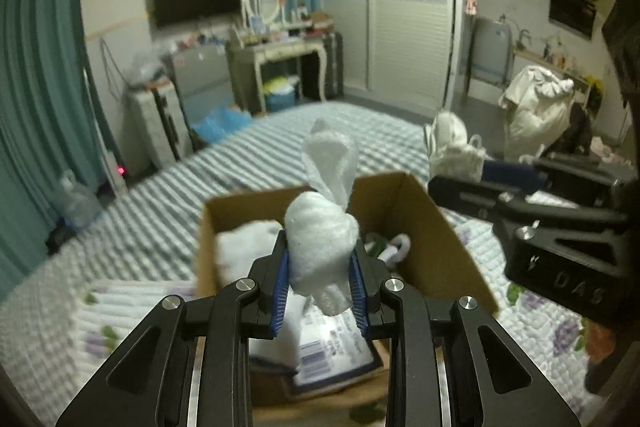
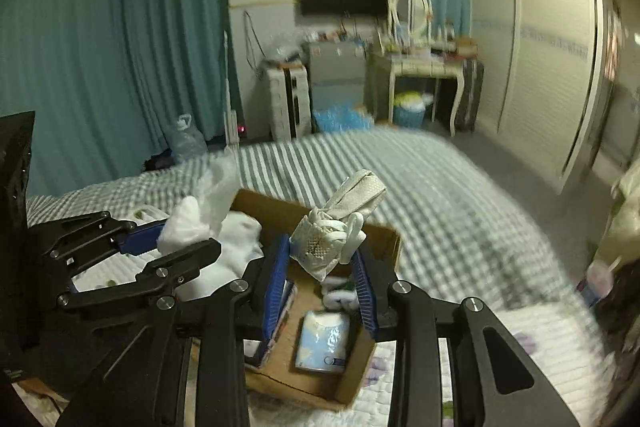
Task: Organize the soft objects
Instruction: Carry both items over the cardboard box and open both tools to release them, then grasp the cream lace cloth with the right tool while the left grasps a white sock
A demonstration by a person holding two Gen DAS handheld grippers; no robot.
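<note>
My left gripper [image 1: 320, 255] is shut on a rolled white sock [image 1: 322, 227] and holds it above an open cardboard box [image 1: 436, 239] on the bed. My right gripper [image 2: 324, 259] is shut on a cream knitted sock [image 2: 340, 223] over the same box [image 2: 384, 239]. The box holds white socks [image 1: 244, 251] and a light blue packet [image 2: 322, 345]. In the left wrist view the right gripper [image 1: 460, 163] shows at the right with its cream sock [image 1: 452, 143]. In the right wrist view the left gripper [image 2: 180, 239] shows at the left with the white sock [image 2: 192, 219].
The box stands on a floral quilt [image 1: 552, 331] over a striped blanket [image 1: 168, 207]. Beyond the bed are teal curtains [image 2: 100, 67], a dresser with a mirror [image 2: 416, 63], a wardrobe [image 2: 540, 67] and a white laundry bag [image 1: 536, 107].
</note>
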